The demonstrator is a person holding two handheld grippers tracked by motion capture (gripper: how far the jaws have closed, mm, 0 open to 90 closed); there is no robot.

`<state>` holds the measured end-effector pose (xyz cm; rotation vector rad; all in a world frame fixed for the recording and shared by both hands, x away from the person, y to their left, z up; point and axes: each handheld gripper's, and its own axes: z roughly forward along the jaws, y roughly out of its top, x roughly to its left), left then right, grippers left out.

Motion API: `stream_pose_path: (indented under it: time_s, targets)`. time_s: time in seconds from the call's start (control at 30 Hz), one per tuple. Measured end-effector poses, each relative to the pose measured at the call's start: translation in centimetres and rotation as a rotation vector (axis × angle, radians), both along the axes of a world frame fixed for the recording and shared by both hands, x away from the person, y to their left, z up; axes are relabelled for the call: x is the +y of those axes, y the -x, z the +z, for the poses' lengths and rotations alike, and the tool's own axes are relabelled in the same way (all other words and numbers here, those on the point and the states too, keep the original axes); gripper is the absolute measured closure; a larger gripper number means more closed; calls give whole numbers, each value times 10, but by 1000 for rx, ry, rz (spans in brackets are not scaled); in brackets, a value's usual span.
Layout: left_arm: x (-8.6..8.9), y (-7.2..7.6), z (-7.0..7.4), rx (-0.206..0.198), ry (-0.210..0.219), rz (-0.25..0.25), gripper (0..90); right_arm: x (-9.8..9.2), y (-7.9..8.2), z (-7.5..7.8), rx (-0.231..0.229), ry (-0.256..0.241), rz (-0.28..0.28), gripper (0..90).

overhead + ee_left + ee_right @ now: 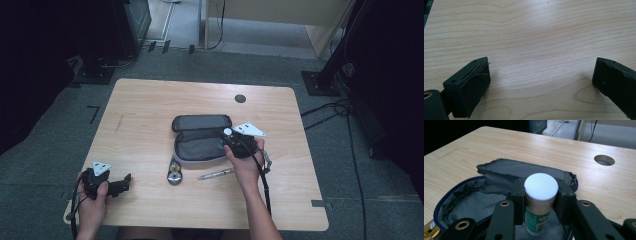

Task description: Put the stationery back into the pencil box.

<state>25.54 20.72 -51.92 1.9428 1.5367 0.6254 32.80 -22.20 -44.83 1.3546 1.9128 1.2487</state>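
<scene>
An open grey zip case [200, 137] lies in the middle of the wooden table [150, 100], lid flap folded back. My right gripper [231, 140] hovers over the case's right end, shut on a glue stick [540, 197] with a white cap and green label, held upright above the grey lining [474, 200]. My left gripper [122, 184] rests near the table's front left corner, pointing right. Its two black fingers [469, 87] stand wide apart over bare wood with nothing between them.
A pen [216, 174] lies just in front of the case, by my right hand. A small round metal object [174, 175] sits to the pen's left. A cable hole [240, 98] is in the tabletop behind the case. Dark equipment stands surround the table.
</scene>
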Motion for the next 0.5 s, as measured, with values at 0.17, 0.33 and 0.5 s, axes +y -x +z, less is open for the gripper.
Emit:
stream_pose_path:
  time_s: [0.17, 0.33, 0.5]
  targets:
    - [0, 0, 0, 0, 0, -2, 17, 4, -4, -5, 9, 21, 0, 651]
    - [0, 0, 0, 0, 0, -2, 17, 6, -8, -12, 26, 34, -1, 650]
    - [0, 0, 0, 0, -1, -2, 17, 9, -9, -17, 28, 58, 5, 650]
